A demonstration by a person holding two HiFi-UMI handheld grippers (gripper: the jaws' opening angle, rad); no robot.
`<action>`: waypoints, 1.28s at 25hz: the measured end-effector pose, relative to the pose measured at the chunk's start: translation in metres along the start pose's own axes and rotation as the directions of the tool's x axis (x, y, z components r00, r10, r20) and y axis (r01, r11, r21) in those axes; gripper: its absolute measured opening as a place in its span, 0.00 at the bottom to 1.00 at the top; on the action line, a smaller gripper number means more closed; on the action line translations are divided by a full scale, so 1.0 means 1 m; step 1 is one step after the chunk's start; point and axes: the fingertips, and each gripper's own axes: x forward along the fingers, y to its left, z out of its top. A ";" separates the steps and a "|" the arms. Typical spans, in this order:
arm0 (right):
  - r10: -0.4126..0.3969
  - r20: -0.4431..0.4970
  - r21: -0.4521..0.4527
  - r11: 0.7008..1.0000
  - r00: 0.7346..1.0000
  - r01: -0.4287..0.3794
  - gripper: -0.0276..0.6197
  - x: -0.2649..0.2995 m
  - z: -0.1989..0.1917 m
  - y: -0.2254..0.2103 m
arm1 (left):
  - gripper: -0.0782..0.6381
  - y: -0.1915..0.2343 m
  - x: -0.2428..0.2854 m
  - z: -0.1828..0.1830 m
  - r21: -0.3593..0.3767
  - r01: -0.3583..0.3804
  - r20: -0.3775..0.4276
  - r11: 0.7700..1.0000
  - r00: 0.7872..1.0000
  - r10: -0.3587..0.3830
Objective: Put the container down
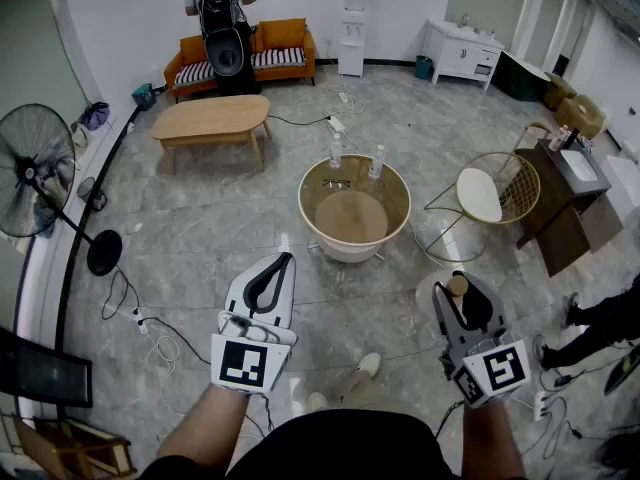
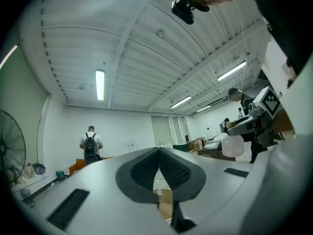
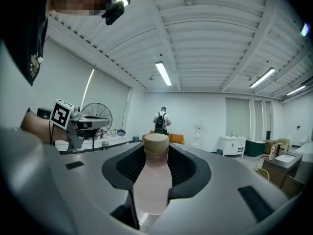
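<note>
Right tool [image 1: 465,303], bottle [image 3: 152,180], round table [image 1: 345,252] beyond

Pale pink, cork tan, grey marble

The container [image 3: 152,180] at lower centre is translucent pale pink with a tan stopper [image 3: 156,142]. The left gripper [image 1: 283,260] is white, the right gripper [image 1: 458,290] grey, both with black pads [image 3: 188,168] and black-and-white square markers [image 1: 243,363]. The floor [image 1: 200,228] is veined grey; the sofa [image 1: 285,36] at top is orange with striped cushions [image 1: 275,58].

Frosted translucent plastic bottle [image 3: 149,190], cork-like stopper [image 3: 156,142]
</note>
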 end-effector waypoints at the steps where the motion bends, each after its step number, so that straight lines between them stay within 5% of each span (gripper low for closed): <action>1: 0.001 0.001 -0.003 1.000 1.000 -0.001 0.28 0.002 0.000 -0.001 | 0.13 -0.002 0.002 -0.001 0.004 0.002 -0.002 1.000 1.000 -0.002; 32: 0.072 -0.037 0.011 0.997 0.997 -0.071 0.28 0.093 -0.020 -0.066 | 0.13 0.003 0.111 -0.047 0.002 0.006 -0.071 1.000 0.997 -0.006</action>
